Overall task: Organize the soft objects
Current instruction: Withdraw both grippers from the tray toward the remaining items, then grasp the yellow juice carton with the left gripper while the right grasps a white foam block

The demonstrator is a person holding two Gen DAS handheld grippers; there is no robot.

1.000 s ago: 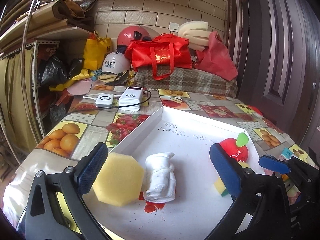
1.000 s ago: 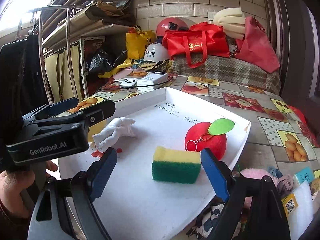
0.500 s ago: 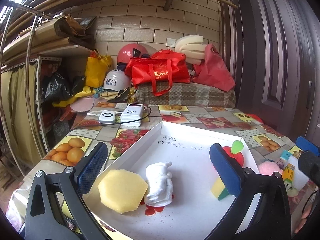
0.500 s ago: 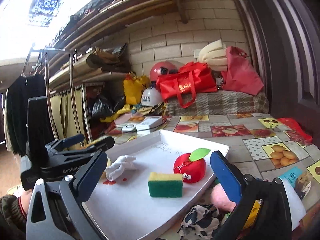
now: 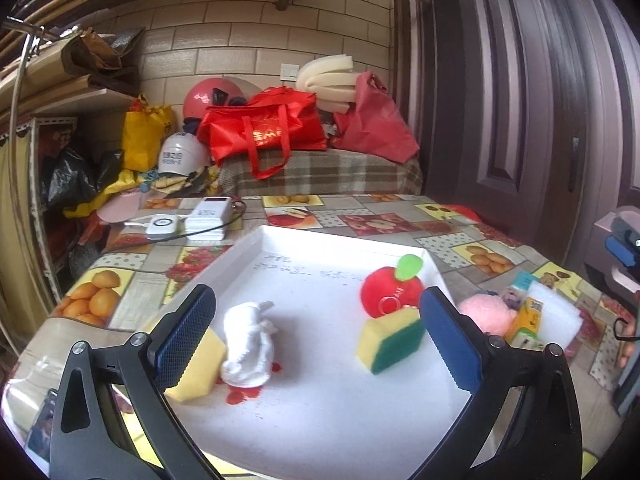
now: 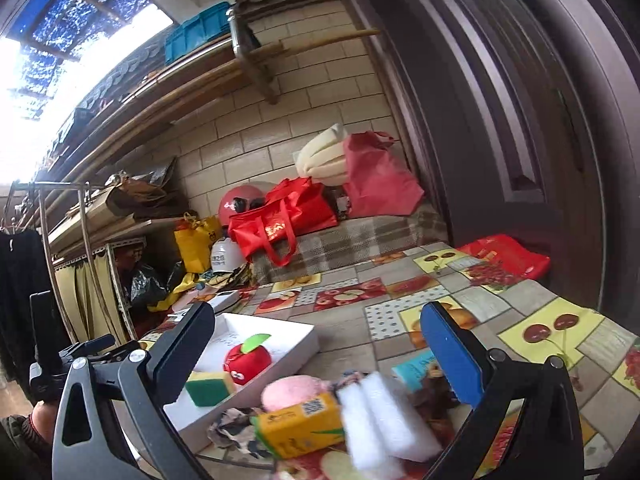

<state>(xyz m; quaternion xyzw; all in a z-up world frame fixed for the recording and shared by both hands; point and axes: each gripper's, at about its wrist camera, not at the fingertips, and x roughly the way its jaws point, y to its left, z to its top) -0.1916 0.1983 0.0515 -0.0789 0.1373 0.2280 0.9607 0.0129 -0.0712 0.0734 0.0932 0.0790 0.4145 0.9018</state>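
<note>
Here the left gripper [image 5: 316,340] hangs spread and empty over the white tray [image 5: 344,240]. Inside, the sock [image 5: 248,344] lies with its long axis from 6 to 12 o'clock, beside a yellow sponge [image 5: 200,364] at 9. The green sponge [image 5: 392,344] tilts at 3, touching the apple [image 5: 386,290]. The right gripper [image 6: 316,354], jaws just opened wide, holds nothing above the foam [image 6: 384,416] on the worktop [image 6: 480,300].

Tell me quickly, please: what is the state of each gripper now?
Left gripper: open, holding nothing.
Right gripper: open wide, holding nothing; its jaws have just been opening.
</note>
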